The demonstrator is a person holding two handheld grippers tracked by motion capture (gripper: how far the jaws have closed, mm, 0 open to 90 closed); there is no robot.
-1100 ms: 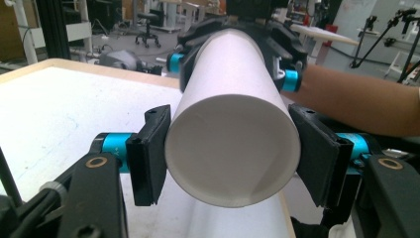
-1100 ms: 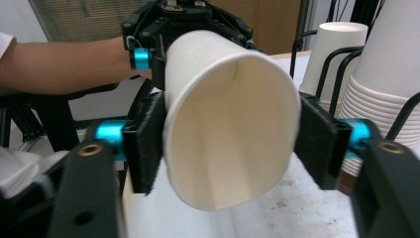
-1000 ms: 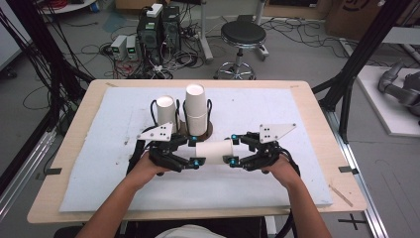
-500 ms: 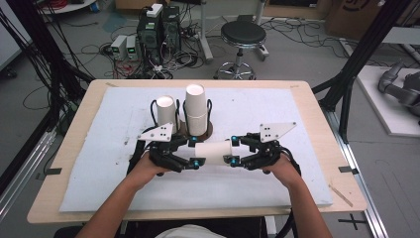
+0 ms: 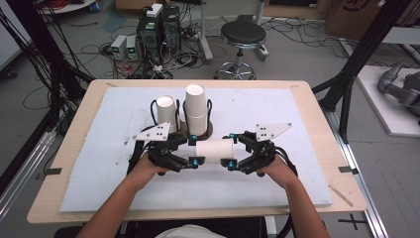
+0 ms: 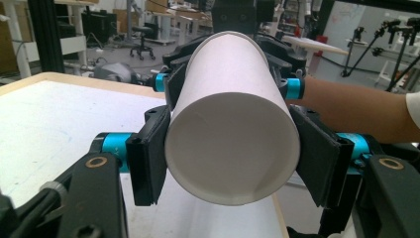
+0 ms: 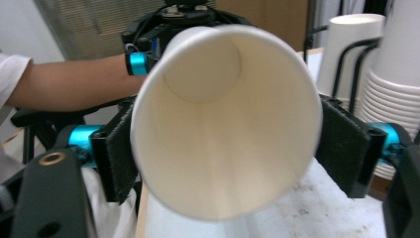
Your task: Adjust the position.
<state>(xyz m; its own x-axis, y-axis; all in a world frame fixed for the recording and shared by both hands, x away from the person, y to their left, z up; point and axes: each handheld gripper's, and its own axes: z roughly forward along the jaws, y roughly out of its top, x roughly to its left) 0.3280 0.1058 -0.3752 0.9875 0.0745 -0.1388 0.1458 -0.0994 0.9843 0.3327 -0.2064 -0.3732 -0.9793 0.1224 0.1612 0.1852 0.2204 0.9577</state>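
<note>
Paper cup (image 5: pixel 214 150) level above table (image 5: pixel 307 208) | left fingers (image 6: pixel 148 163) pinch base | right fingers (image 7: pixel 344 148) just opening, flank rim

There are two grippers, the left gripper (image 5: pixel 194 161) and the right gripper (image 5: pixel 229 162). One paper cup (image 5: pixel 214 150) lies on its side between them. Two stacks of cups stand behind it, a tall stack (image 5: pixel 196 109) and a short stack (image 5: pixel 165 110). There is one table (image 5: pixel 317 124) with one white mat (image 5: pixel 257 106) on it. One round stool (image 5: pixel 243 35) stands on the floor behind the table.
</note>
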